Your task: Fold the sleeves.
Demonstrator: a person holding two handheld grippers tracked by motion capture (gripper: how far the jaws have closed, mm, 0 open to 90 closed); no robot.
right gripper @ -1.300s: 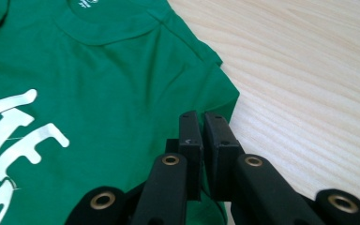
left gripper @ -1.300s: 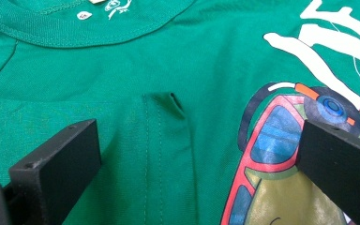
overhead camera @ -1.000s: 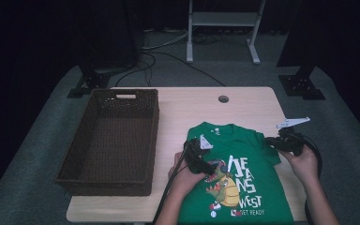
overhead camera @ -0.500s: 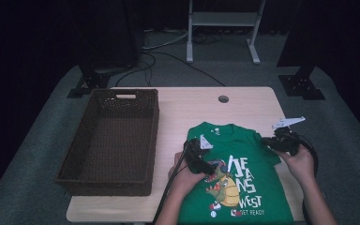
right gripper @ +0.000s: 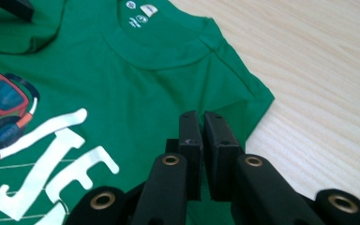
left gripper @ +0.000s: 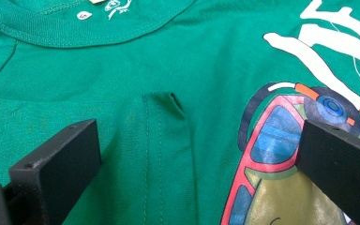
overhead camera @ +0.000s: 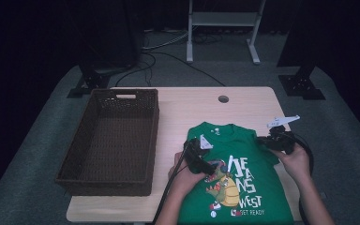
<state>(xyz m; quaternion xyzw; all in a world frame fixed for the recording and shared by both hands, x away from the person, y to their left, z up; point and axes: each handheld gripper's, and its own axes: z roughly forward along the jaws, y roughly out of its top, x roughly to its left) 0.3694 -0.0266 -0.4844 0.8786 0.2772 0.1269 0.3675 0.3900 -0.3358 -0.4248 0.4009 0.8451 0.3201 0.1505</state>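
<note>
Green cotton covers the near right part of the table [overhead camera: 253, 101]: a T-shirt [overhead camera: 243, 187] lies face up there, its hem at the person's edge and its collar pointing away, with a cartoon print and white lettering across the chest. The left sleeve is folded in over the body (the left gripper view shows its hemmed edge lying on the chest fabric).

Both hands rest on the shirt. The left gripper [overhead camera: 198, 157] sits over the folded left sleeve, beside the cartoon; in the left gripper view its black jaws stand wide apart above the cloth, nothing between the pads. The right gripper [overhead camera: 274, 140] is at the shirt's right sleeve, near the table's right edge. In the right gripper view [right gripper: 201, 129] its jaws are pressed together over the sleeve's edge; whether any cloth is pinched between them cannot be told.

Left of the shirt, well apart from it, a dark brown wicker basket [overhead camera: 122, 96] stands on the tabletop. Farther back, a round cable hole [overhead camera: 223, 99] sits in the pale wood near the far edge.
</note>
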